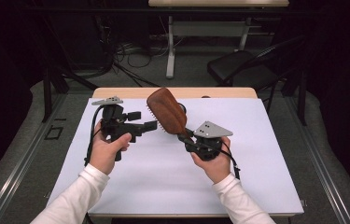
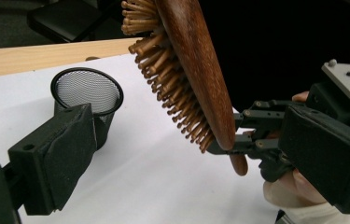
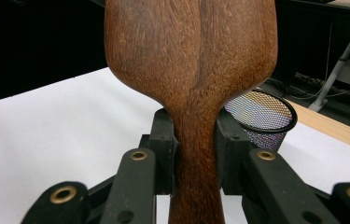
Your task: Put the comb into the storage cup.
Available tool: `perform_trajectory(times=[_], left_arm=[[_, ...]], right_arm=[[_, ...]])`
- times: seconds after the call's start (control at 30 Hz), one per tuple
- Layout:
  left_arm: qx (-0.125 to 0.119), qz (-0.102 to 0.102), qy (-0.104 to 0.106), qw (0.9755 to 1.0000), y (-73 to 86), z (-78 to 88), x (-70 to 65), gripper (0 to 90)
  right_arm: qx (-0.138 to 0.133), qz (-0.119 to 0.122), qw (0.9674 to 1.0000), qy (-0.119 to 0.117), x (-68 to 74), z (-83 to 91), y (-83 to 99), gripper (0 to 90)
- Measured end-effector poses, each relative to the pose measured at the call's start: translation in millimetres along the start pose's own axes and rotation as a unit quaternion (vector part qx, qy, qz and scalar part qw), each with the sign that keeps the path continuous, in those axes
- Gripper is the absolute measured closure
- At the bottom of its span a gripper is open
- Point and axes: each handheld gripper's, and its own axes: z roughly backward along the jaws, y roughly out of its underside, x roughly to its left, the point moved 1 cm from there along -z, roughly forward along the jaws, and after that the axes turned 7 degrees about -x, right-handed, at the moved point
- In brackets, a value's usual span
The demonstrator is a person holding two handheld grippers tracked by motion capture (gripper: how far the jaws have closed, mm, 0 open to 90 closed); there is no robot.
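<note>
While the brush is aloft: right gripper (image 1: 185, 135) has its fingers clamped on the wooden hairbrush (image 1: 166, 111) at the handle neck, head tilted up over the worktop (image 1: 256, 154).
Bristles: turned toward the left gripper (image 1: 151, 125), likely for a handover.
Left fingers: apart, empty.
Mesh cup (image 2: 87, 95): upright behind, perhaps the destination.

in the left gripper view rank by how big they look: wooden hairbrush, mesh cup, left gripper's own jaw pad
1. wooden hairbrush
2. and 3. unsure: the jaw pad and mesh cup look alike in size, and the pad sits nearer the camera.
</note>
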Motion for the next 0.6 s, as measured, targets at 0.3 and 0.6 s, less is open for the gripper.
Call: perform_trajectory(times=[0.3, 0.6], left_arm=[[0.008, 0.005, -0.008, 0.9999, -7.6, -9.0, 1.7, 4.6], [0.011, 0.013, -0.011, 0.9998, -12.5, -14.6, 4.0, 5.2]], right_arm=[[-0.001, 0.000, 1.0000, 0.000, 0.2, 0.4, -0.3, 71.9], [-0.004, 0.001, 1.0000, -0.002, 1.1, 0.9, -0.7, 71.9]])
